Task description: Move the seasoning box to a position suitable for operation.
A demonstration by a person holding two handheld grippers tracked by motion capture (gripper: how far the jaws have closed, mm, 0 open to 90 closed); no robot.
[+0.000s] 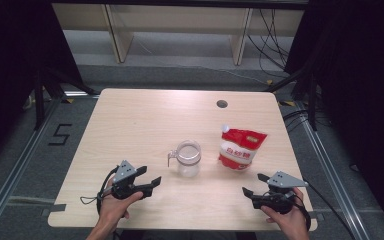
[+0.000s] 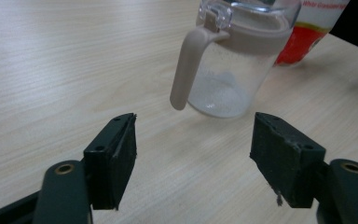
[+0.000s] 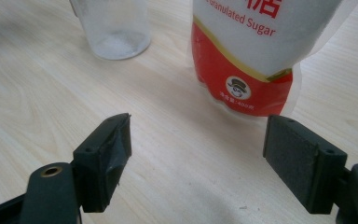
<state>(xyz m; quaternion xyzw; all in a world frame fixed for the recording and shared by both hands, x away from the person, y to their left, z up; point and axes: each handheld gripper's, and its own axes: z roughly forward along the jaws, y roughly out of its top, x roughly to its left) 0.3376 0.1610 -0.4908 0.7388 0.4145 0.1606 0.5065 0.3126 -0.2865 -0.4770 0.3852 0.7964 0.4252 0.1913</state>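
Nearest the camera in the high view, two hands come in from the bottom edge, each holding a gripper low over the near part of the table (image 1: 130, 120). The left gripper (image 1: 150, 182) has its jaws spread wide with nothing between them; in the left gripper view only bare wood lies between the two black pads (image 2: 116, 161). Just ahead of those jaws, apart from them, stands a clear jug (image 2: 233, 60) with a beige handle (image 2: 189, 65) turned toward the gripper and a beige band under a clear lid. A thin layer of white grains lies at the bottom of the jug. The right gripper (image 1: 255, 184) also has its jaws wide apart and holds nothing; its pads (image 3: 109, 158) frame bare tabletop. Ahead of the right gripper, close but not touching, a red and white sugar bag (image 3: 256, 51) lies on the table, its printed face up. Beyond the right gripper's left jaw, the jug (image 3: 114, 25) appears again, beside the bag and apart from it. Seen from above, the jug (image 1: 188, 158) and bag (image 1: 240, 148) sit between and beyond the two grippers.
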